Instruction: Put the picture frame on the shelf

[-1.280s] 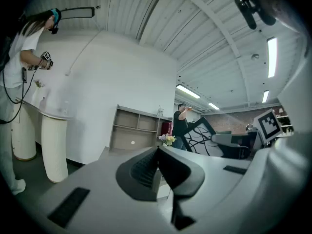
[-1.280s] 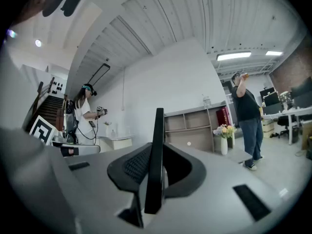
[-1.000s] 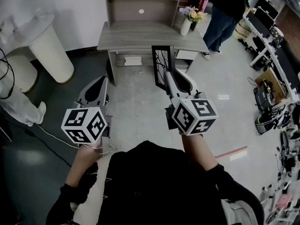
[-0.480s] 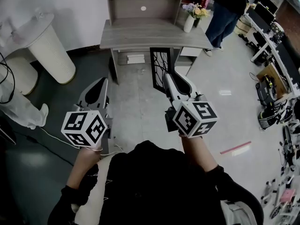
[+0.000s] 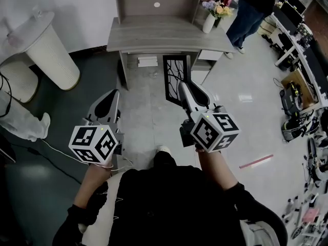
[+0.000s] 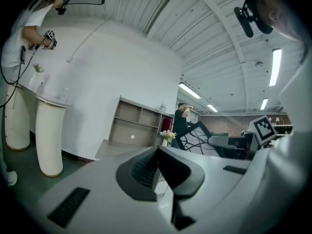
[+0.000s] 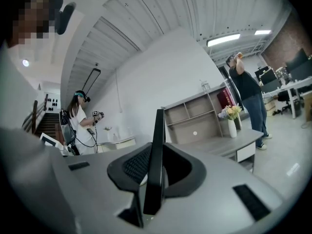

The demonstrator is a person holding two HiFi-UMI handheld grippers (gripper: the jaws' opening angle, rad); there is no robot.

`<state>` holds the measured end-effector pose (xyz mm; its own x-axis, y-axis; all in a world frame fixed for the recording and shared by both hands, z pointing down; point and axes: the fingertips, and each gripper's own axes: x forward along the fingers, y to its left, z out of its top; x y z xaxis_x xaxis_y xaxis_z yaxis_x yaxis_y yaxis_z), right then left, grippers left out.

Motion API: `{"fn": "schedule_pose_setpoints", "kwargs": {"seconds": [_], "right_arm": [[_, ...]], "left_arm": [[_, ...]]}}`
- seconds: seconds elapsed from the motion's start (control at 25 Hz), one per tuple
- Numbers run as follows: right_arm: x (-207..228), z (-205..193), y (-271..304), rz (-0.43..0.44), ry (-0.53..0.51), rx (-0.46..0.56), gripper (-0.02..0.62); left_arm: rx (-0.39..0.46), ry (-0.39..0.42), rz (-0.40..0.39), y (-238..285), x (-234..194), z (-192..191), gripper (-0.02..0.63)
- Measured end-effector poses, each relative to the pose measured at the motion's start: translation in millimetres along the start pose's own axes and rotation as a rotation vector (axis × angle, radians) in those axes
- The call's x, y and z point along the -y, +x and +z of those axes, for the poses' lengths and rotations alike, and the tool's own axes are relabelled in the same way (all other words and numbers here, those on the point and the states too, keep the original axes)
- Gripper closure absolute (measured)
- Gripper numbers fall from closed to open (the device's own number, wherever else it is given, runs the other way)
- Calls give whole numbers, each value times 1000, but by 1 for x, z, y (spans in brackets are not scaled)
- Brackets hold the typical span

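The picture frame point(image 5: 175, 79) is black with a white branch pattern and stands upright in my right gripper point(image 5: 184, 89), which is shut on its lower edge. In the right gripper view the frame point(image 7: 155, 150) runs edge-on between the jaws. My left gripper point(image 5: 108, 100) hangs beside it at the left, shut and with nothing in it; from the left gripper view the frame point(image 6: 196, 136) shows to the right. Ahead stands a grey desk point(image 5: 164, 35) with an open shelf unit point(image 5: 156, 3) on top of it.
A white vase of flowers point(image 5: 209, 20) stands at the desk's right end, and a person point(image 5: 251, 9) stands just beyond it. A white round pedestal table point(image 5: 46, 45) is at the left. Desks and cluttered gear line the right side point(image 5: 302, 86).
The person carrying the grippers has stepped forward, and a shoe now shows below. The frame stays in the right gripper; both grippers keep their pose.
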<state>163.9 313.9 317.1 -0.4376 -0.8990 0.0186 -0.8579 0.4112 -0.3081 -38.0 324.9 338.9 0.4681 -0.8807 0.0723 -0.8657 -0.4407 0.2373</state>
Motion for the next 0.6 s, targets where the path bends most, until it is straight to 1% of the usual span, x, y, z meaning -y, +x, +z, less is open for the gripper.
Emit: {"fn": "schedule_pose_setpoints", "kwargs": {"seconds": [0.16, 0.36, 0.6], "right_arm": [[24, 8, 26, 5, -9, -5, 522], [53, 25, 68, 26, -21, -2, 522], [74, 30, 95, 64, -28, -8, 522]], "left_arm": [[1, -2, 13, 32, -6, 3, 594], [18, 2, 15, 79, -12, 18, 594], [27, -7, 30, 110, -12, 19, 594]]}}
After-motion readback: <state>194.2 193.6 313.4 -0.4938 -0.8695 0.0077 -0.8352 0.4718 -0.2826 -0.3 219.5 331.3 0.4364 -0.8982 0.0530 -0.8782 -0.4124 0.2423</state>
